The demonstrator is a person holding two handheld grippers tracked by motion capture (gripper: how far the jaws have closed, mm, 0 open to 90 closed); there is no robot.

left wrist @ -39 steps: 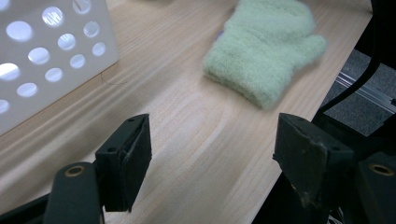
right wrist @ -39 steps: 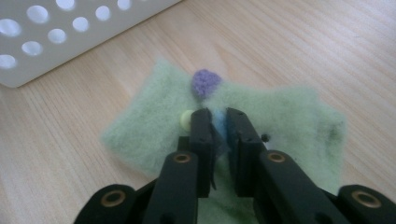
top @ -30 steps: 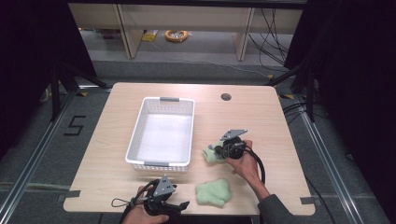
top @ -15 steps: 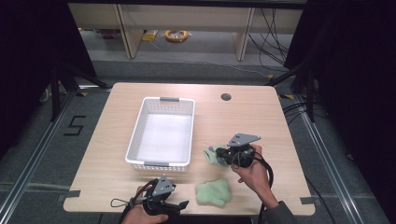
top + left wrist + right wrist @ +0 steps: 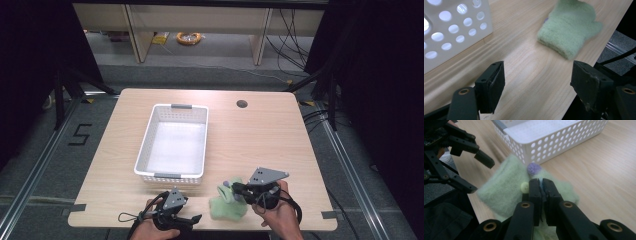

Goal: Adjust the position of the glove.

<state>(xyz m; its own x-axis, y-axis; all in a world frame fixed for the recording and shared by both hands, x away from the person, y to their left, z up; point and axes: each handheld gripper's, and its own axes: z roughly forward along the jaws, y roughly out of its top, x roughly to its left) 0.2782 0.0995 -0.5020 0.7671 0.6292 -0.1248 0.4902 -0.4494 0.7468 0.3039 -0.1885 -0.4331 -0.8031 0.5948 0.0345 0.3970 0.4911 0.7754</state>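
A green mitten (image 5: 506,192), lying near the worktop's (image 5: 260,135) front edge beside the basket (image 5: 172,176), is pinched by only a thin fold in the right gripper's (image 5: 541,185) closed fingers, while the left gripper (image 5: 537,77) stands open and empty, so the fabric could slip free and be dropped short of the basket.

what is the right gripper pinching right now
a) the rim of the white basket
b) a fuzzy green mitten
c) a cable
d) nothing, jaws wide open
b: in the right gripper view the right gripper has its jaws shut on the fuzzy green mitten, just in front of the white perforated basket, which it does not touch.
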